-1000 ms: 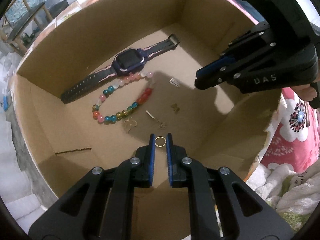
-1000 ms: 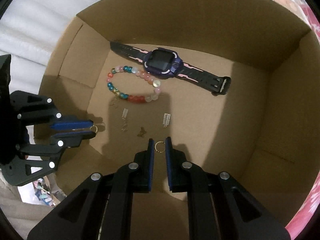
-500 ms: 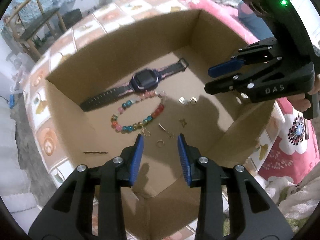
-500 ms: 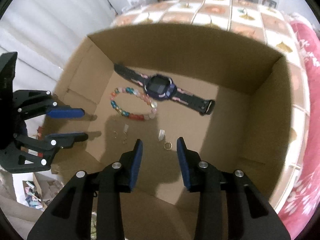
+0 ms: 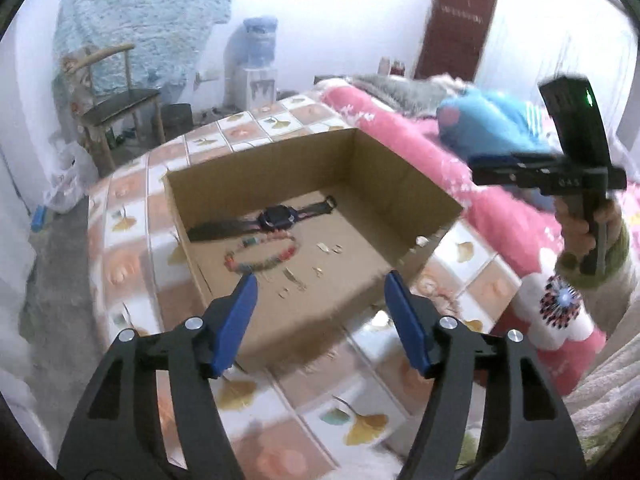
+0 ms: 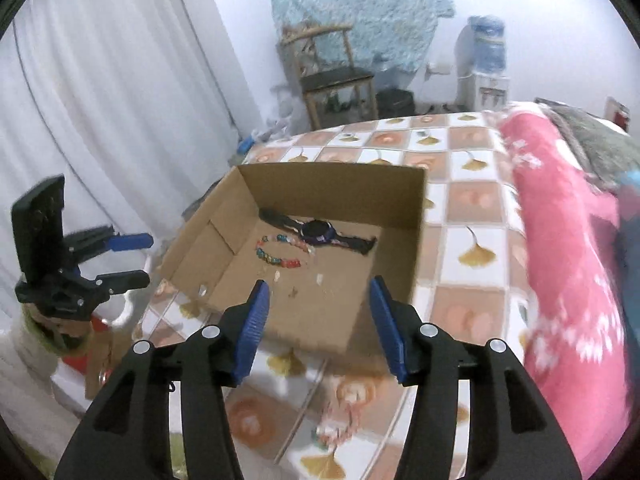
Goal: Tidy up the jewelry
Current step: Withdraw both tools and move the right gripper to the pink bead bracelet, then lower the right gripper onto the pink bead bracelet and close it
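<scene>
A cardboard box [image 5: 404, 184] is set on a tiled, leaf-patterned cover [image 5: 132, 216], beside a pink floral quilt [image 5: 496, 216]. All the jewelry seen lies on the box floor. Largest is a dark watch [image 5: 276, 216], stretched flat along the far wall, its long axis running across the left wrist view. Just in front of it a bead bracelet [image 5: 262, 254] is laid in a loop, and nearer the cameras a few small gold pieces [image 5: 294, 280] are scattered loosely.

The left gripper [image 5: 318, 316] is held above and outside the near wall of the box, pointed down into it; its jaws are opening and nothing is seen between them. The right gripper [image 6: 318, 320] is held likewise over the opposite near corner, its jaws also opening, with nothing between its blue pads [image 6: 252, 328]. In both views the jewelry lies ahead of and below the fingers, inside the walls. The small gold pieces are judged nearest to both grippers, the watch farthest. Neither hand is clearly the nearer; any further pick would have to be made downward over the box rim.
</scene>
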Demonstrator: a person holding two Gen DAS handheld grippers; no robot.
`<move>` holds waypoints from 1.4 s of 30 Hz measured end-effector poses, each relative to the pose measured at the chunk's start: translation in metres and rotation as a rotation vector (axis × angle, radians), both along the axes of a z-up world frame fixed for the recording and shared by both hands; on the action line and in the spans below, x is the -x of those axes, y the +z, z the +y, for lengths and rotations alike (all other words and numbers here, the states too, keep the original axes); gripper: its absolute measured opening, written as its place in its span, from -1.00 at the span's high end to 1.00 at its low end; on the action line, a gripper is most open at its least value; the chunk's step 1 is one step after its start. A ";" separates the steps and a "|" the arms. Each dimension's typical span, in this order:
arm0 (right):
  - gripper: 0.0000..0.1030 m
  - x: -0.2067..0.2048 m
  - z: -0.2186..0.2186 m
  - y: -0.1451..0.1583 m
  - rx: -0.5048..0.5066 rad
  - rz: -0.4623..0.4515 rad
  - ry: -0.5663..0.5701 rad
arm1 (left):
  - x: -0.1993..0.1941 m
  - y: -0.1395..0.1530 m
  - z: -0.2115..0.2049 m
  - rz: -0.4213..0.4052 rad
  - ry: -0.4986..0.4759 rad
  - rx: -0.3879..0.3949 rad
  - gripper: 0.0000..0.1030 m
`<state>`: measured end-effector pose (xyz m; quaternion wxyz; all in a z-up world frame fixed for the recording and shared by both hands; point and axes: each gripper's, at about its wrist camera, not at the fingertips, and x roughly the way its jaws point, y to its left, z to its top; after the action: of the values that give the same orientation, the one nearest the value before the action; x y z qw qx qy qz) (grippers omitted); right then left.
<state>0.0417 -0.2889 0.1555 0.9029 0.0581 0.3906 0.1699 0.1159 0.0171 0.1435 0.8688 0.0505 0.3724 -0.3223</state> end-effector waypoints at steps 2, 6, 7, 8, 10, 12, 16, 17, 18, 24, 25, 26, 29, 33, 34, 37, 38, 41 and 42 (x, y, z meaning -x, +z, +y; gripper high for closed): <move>0.01 0.022 -0.002 -0.015 -0.016 0.005 -0.026 | 0.016 -0.019 0.004 0.015 0.028 0.041 -0.29; 0.01 0.044 0.002 -0.062 -0.064 0.116 -0.066 | 0.037 -0.062 -0.001 0.050 0.106 0.040 -0.29; 0.01 0.047 0.005 -0.078 -0.060 0.155 -0.089 | 0.041 -0.070 -0.003 0.052 0.124 0.029 -0.29; 0.01 0.049 0.008 -0.093 -0.063 0.190 -0.109 | 0.045 -0.077 -0.006 0.054 0.136 0.015 -0.29; 0.01 0.049 0.014 -0.113 -0.051 0.226 -0.137 | 0.049 -0.093 -0.016 0.068 0.169 -0.025 -0.29; 0.03 0.047 0.022 -0.129 -0.001 0.241 -0.175 | 0.051 -0.104 -0.025 0.064 0.190 -0.075 -0.29; 0.31 0.039 0.035 -0.144 0.048 0.248 -0.182 | 0.050 -0.115 -0.041 0.054 0.206 -0.109 -0.29; 0.33 0.037 0.039 -0.147 0.066 0.248 -0.175 | 0.050 -0.118 -0.047 0.051 0.202 -0.120 -0.29; 0.35 0.034 0.041 -0.150 0.082 0.248 -0.174 | 0.049 -0.120 -0.049 0.049 0.198 -0.125 -0.29; 0.81 0.035 0.047 -0.151 0.174 0.204 -0.169 | 0.046 -0.126 -0.068 0.032 0.162 -0.138 -0.29; 0.81 0.035 0.045 -0.150 0.172 0.202 -0.177 | 0.046 -0.126 -0.073 0.025 0.149 -0.139 -0.29; 0.81 0.036 0.042 -0.150 0.178 0.197 -0.195 | 0.047 -0.126 -0.076 0.017 0.140 -0.138 -0.29; 0.81 0.034 0.028 -0.151 0.161 0.196 -0.226 | 0.047 -0.122 -0.091 -0.031 0.088 -0.134 -0.29; 0.81 0.031 0.024 -0.152 0.133 0.194 -0.231 | 0.044 -0.120 -0.108 -0.077 0.033 -0.139 -0.16; 0.81 0.030 0.023 -0.151 0.134 0.193 -0.230 | 0.042 -0.121 -0.111 -0.077 0.025 -0.142 -0.13; 0.81 0.033 0.022 -0.150 0.139 0.185 -0.225 | 0.036 -0.125 -0.117 -0.062 0.002 -0.151 0.05; 0.81 0.032 0.023 -0.152 0.139 0.184 -0.223 | 0.034 -0.126 -0.119 -0.053 -0.003 -0.156 0.13; 0.81 0.032 0.021 -0.153 0.125 0.181 -0.219 | 0.028 -0.132 -0.124 -0.021 -0.013 -0.168 0.29; 0.81 0.032 0.021 -0.153 0.120 0.181 -0.218 | 0.026 -0.132 -0.125 -0.013 -0.014 -0.170 0.34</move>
<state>0.0095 -0.2683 0.0028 0.8789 0.0612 0.4712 0.0411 0.0897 -0.1080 0.0113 0.8616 0.1287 0.3923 -0.2953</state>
